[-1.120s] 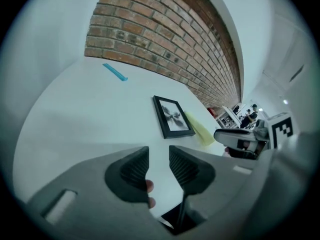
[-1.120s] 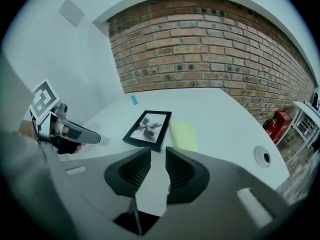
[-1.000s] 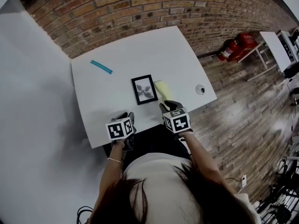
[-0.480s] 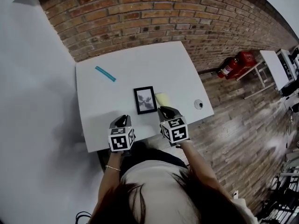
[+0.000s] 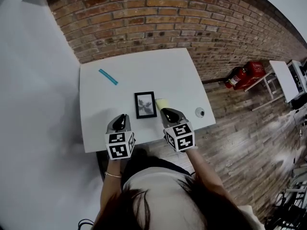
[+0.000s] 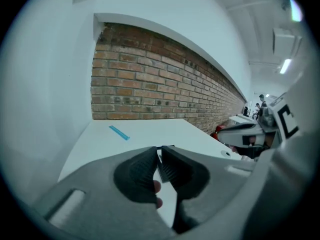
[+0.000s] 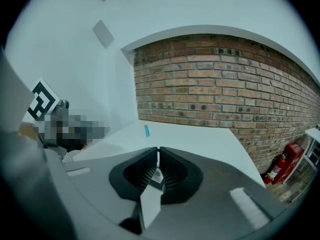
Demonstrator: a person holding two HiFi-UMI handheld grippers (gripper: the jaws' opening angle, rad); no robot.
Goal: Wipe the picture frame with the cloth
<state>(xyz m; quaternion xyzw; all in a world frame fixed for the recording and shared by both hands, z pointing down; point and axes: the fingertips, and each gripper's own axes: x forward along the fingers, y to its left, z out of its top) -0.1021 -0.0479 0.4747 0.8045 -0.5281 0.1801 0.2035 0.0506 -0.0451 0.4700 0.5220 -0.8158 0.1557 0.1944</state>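
A small black picture frame [image 5: 145, 104] lies flat on the white table [image 5: 139, 71], near its front edge. A pale yellow cloth [image 5: 161, 103] lies against the frame's right side. My left gripper [image 5: 120, 122] hovers over the front edge, left of the frame. Its jaws [image 6: 159, 151] are closing, almost together, with nothing between them. My right gripper [image 5: 171, 114] hangs just in front of the cloth. It [image 7: 158, 152] is closing too, down to a thin slit that holds nothing. Neither gripper touches the frame or the cloth.
A teal strip [image 5: 108, 76] lies at the table's back left. A small round object [image 5: 199, 112] sits near the front right corner. A brick wall [image 5: 153, 18] runs behind the table. Red fire extinguishers [image 5: 238, 49] stand on the wooden floor to the right.
Both grippers have risen from the table's front edge and tipped closer to level. Their jaws have drawn together. The frame and cloth have not moved.
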